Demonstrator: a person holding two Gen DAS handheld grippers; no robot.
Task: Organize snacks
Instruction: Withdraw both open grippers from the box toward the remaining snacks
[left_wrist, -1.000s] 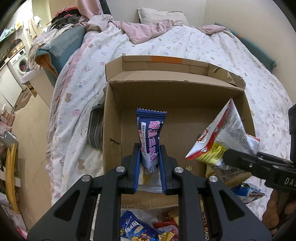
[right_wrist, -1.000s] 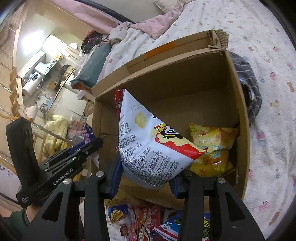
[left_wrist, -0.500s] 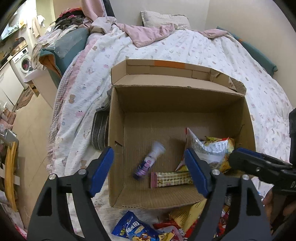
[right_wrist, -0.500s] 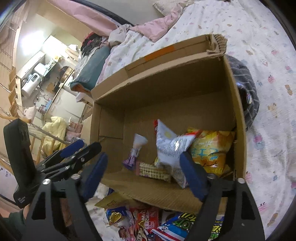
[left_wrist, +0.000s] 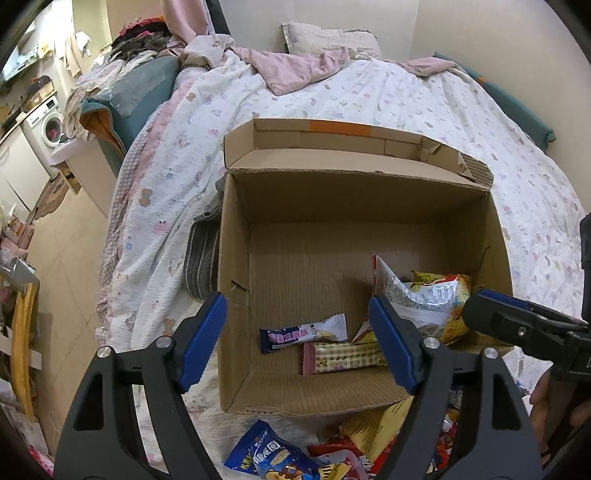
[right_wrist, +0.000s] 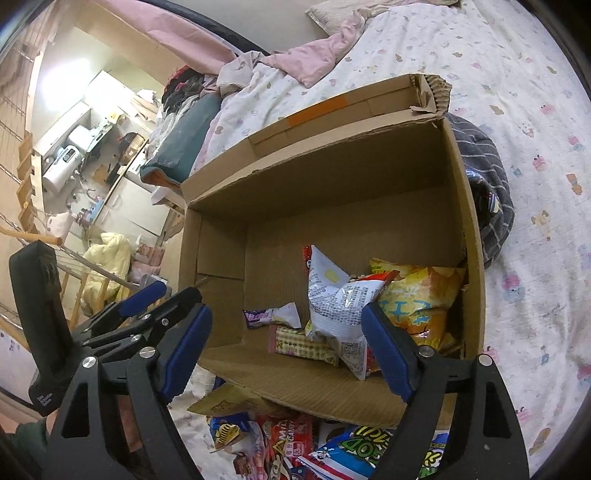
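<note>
Both claws wide open and empty, left claw (left_wrist: 297, 341) above purple snack (left_wrist: 303, 331), apparently flat in box (left_wrist: 236, 295)

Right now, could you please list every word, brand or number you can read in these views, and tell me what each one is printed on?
"CANDY": on the red packet lying in front of the cardboard box.
"63": on that same red packet, lower down.
Small print on the silver bag in the box: too small to read.
Characters on the purple bar wrapper: blurred, unreadable.
Large yellow letters on the green bag: cut off, unreadable.
</note>
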